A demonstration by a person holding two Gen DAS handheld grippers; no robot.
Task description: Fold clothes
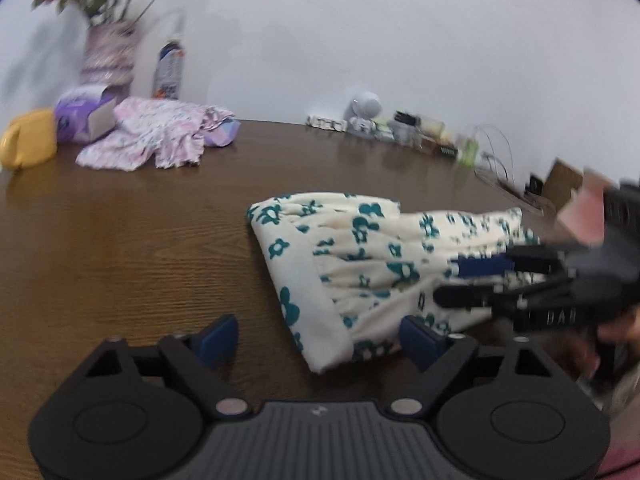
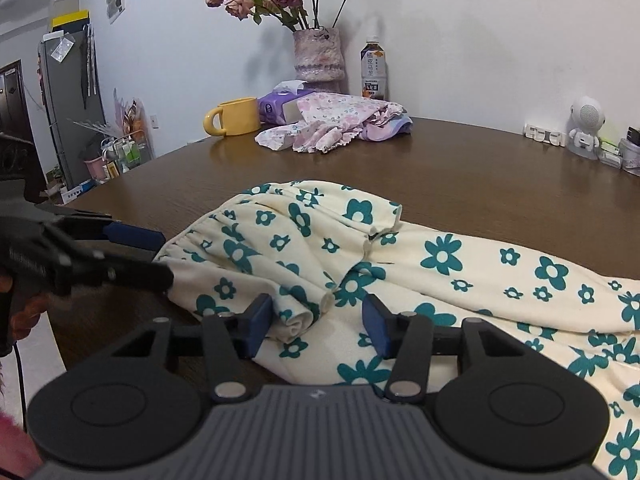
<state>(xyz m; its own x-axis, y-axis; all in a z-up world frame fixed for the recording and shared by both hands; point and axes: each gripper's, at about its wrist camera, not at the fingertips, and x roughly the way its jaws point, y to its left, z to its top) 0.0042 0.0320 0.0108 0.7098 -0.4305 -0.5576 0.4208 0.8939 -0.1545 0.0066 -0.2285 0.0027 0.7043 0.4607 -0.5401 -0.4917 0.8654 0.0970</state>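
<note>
Garment [image 2: 440,264]: cream cloth with teal flowers, lying partly folded on the near part of the table, gathered end bunched toward the left gripper.
Table [image 2: 460,168]: dark brown wood, against a white wall.
Left gripper [image 1: 316,338]: fingers spread wide, low over the table; garment's near corner lies between them, right pad [image 1: 420,340] at the cloth's edge, left pad over bare wood, no pinch.
Right gripper [image 2: 318,326]: fingers partly spread, astride a rolled fold of the garment; left pad [image 2: 260,322] touching or just beside the roll, right pad apart from it; pressing or not, cannot tell.
Pink clothes [image 2: 332,124]: crumpled heap at the far edge.
Mug [image 2: 234,117]: yellow, left of the heap.
Vase [image 2: 318,56]: dried roses, behind the heap.
Bottle [image 2: 374,70]: right of the vase.
</note>
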